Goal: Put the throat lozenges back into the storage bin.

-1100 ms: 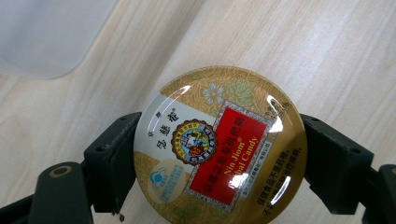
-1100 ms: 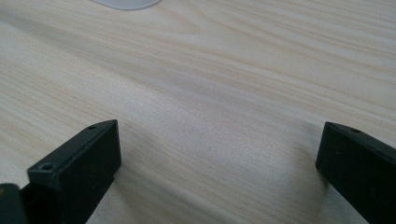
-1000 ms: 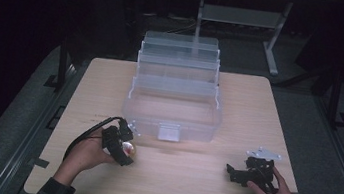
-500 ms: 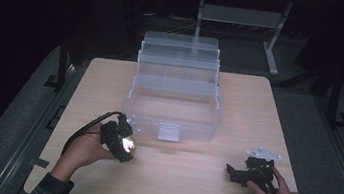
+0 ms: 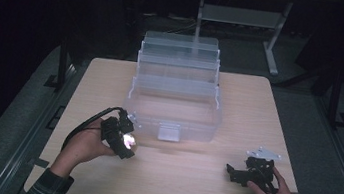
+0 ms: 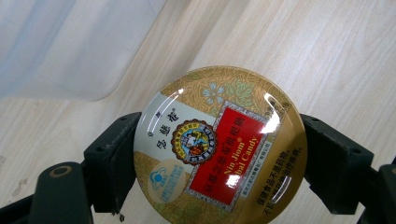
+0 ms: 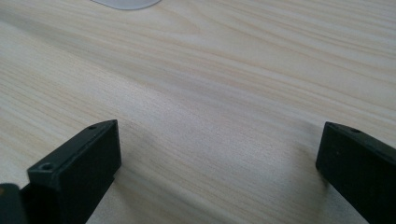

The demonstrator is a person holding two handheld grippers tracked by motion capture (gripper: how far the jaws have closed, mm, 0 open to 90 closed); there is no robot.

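beside the clear tiered box [image 5: 175,97], left gripper [image 6: 219,163] pinches a candy tin [image 6: 219,149]; right gripper [image 7: 219,158] spread.

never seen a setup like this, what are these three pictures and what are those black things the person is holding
A person sits at a wooden table and holds a hand-held gripper in each hand, a black tool with two fingers that squeeze together. One picture is from a camera fixed above, looking down on the table. The other two come from small cameras riding on the grippers, looking along their fingers.

On the table stands a clear plastic box with stepped trays, opened up.

The left gripper is shut on a round candy tin with a gold, white and red label, one finger on each side of it. The right gripper rests near the table's front edge; its fingers stand wide apart over bare wood, holding nothing.
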